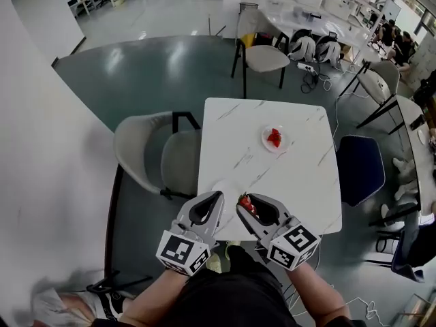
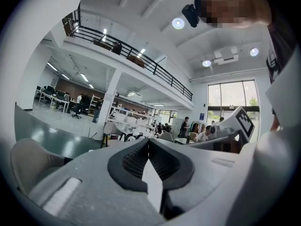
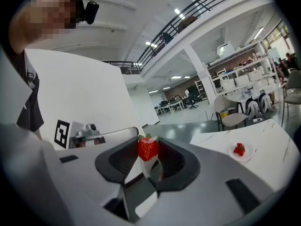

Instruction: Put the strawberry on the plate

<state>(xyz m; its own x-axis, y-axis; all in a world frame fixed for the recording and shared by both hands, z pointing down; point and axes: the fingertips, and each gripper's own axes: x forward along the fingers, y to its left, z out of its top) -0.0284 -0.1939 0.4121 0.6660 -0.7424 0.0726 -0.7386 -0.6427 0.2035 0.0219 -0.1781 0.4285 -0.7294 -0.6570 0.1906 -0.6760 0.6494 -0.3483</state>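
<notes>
A red strawberry [image 3: 147, 149] with green leaves is pinched at the tips of my right gripper [image 3: 148, 145], which is shut on it. In the head view that strawberry [image 1: 245, 203] hangs over the near edge of the white marble table [image 1: 300, 182], held by the right gripper [image 1: 241, 200]. Farther back on the table a small white plate [image 1: 266, 134] carries another strawberry [image 1: 274, 137]; the right gripper view shows this plate [image 3: 247, 152] and its strawberry [image 3: 239, 149] to the right. My left gripper [image 1: 219, 195] [image 2: 148, 147] is shut with nothing in it, beside the right one.
A faint white round dish [image 1: 225, 187] lies on the table just beyond the left gripper. A beige chair [image 1: 153, 155] stands at the table's left, a blue chair [image 1: 360, 169] at its right, and another beige chair [image 1: 266, 58] beyond it. Desks stand farther off.
</notes>
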